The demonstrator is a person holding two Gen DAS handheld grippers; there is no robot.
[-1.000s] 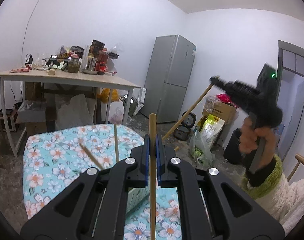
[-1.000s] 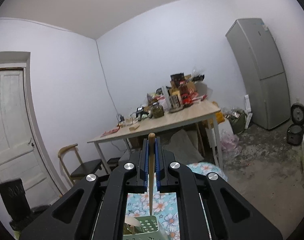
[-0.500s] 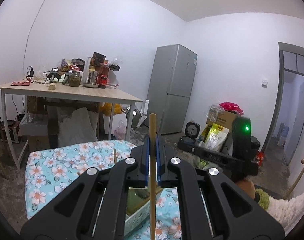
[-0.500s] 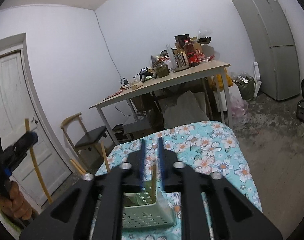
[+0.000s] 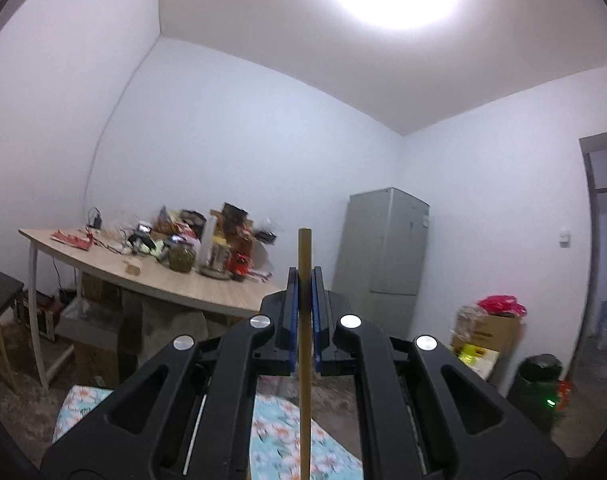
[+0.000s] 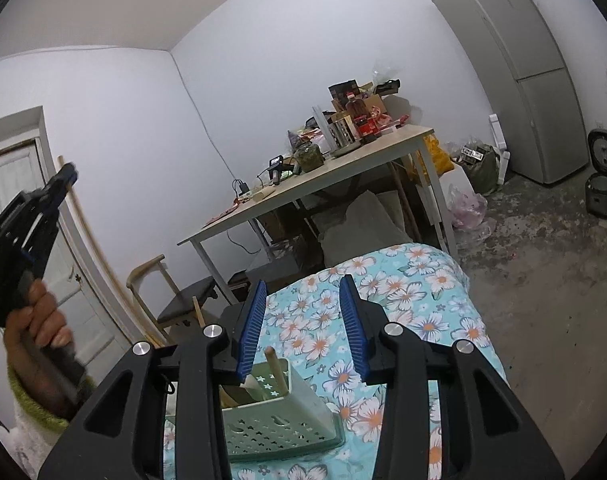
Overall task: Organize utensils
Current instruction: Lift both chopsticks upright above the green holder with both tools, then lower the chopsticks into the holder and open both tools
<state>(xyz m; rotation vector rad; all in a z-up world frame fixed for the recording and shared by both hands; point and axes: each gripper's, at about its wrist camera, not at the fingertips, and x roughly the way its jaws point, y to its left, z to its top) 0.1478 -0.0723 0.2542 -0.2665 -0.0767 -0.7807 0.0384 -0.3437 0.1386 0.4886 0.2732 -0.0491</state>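
Left gripper [image 5: 304,312]: fingers clamped on a chopstick [image 5: 304,360], stick upright between the blue pads, top end above them; pointed slightly upward toward the far wall and ceiling.
Left gripper, from the right wrist view [image 6: 65,176]: raised at the far left, gripped by a hand [image 6: 43,320] in a green-cuffed sleeve; chopstick [image 6: 87,232] slanted down from the fingers.
Right gripper [image 6: 303,320]: fingers apart and opening, nothing between the pads; hung just above the basket.
Basket [image 6: 271,420]: pale green, perforated, stood on the floral cloth [image 6: 403,300].
Basket contents: one chopstick [image 6: 275,372] leaned upright inside, below the gap between the right fingers, clear of both pads; pale utensils beside it, kind not made out.
More chopsticks [image 6: 198,312]: stuck up behind the right gripper's left finger; base hidden.
Worktop [image 6: 343,164]: wooden, at the back wall, crowded with jars, boxes and bottles.
Fridge [image 6: 523,72]: grey, in the far corner.
Chair [image 6: 171,296]: wooden, beside the worktop.
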